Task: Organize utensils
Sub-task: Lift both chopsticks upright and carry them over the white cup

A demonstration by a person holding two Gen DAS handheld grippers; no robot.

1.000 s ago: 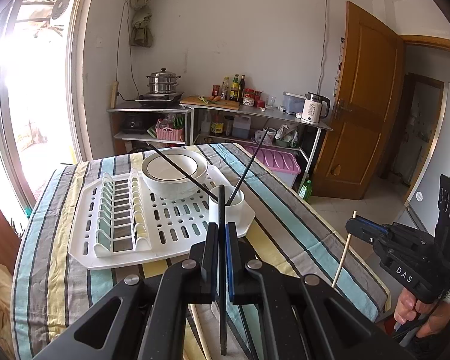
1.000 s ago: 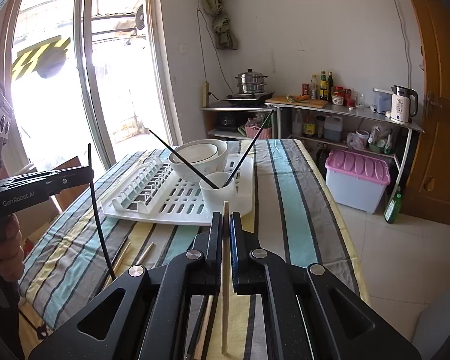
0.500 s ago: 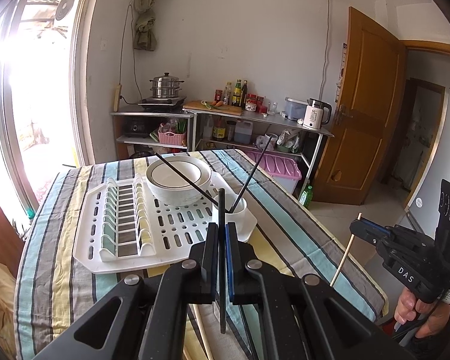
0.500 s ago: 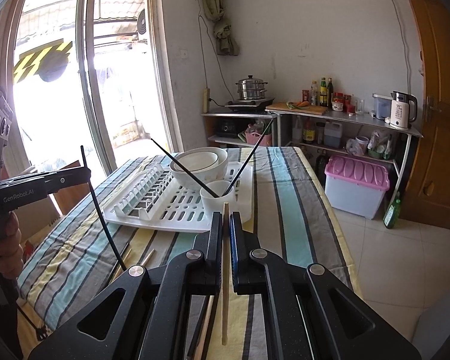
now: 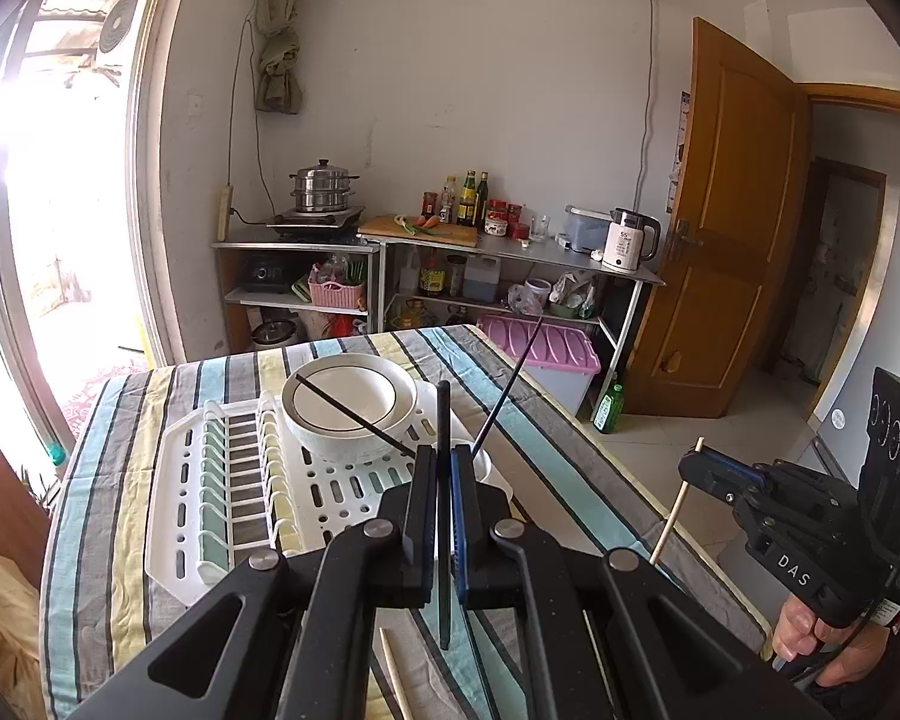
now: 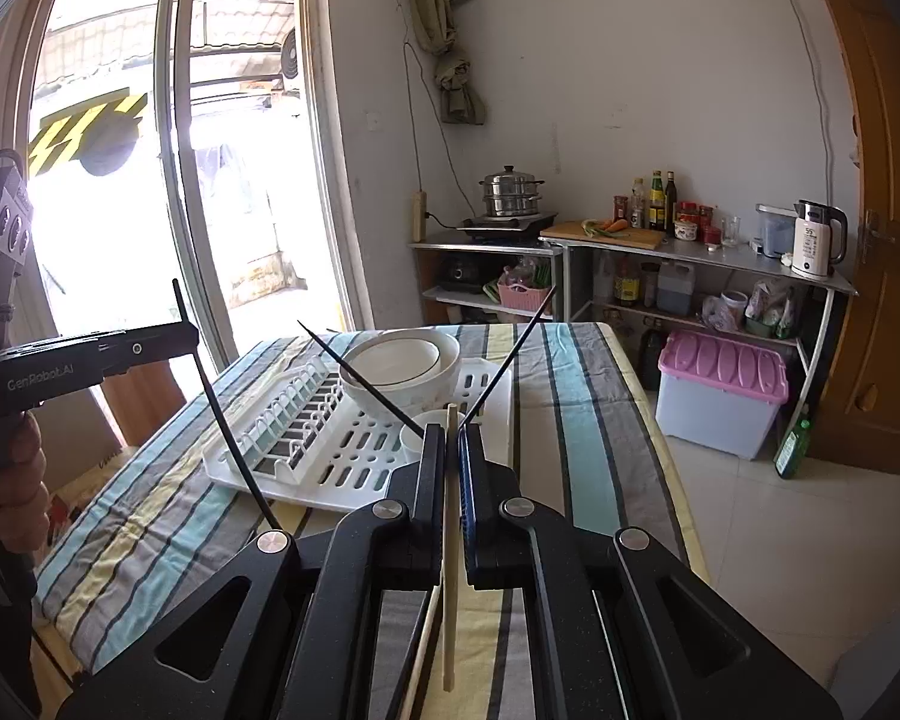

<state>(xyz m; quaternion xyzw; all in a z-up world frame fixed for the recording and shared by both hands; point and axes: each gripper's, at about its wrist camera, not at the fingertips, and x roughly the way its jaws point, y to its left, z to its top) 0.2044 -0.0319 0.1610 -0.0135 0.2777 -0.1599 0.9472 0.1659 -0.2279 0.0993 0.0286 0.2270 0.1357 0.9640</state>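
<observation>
A small kitchen: white walls, a wooden door, steel shelves with a steamer pot, bottles and a kettle, and a table under a striped cloth.

Left wrist view: the left gripper is clamped on a black chopstick that stands upright between its jaws, its upper end rising in front of the white plastic dish rack. The slotted rack carries a white bowl with a thin dark rim line. The gripper hides most of the small white cup, from which two more black sticks fan out crosswise. Off to the right, beyond the table edge, the right gripper, held in a hand, pinches a pale wooden chopstick. Another pale stick lies on the cloth below.

Right wrist view: here the wooden chopstick is seen close, squeezed between the right gripper's jaws, and the cup shows more of its round rim. At the left, the left gripper grips the black chopstick, slanted over the cloth. This view alone shows the tall glass doors; the pink-lidded tub sits by the shelves.
</observation>
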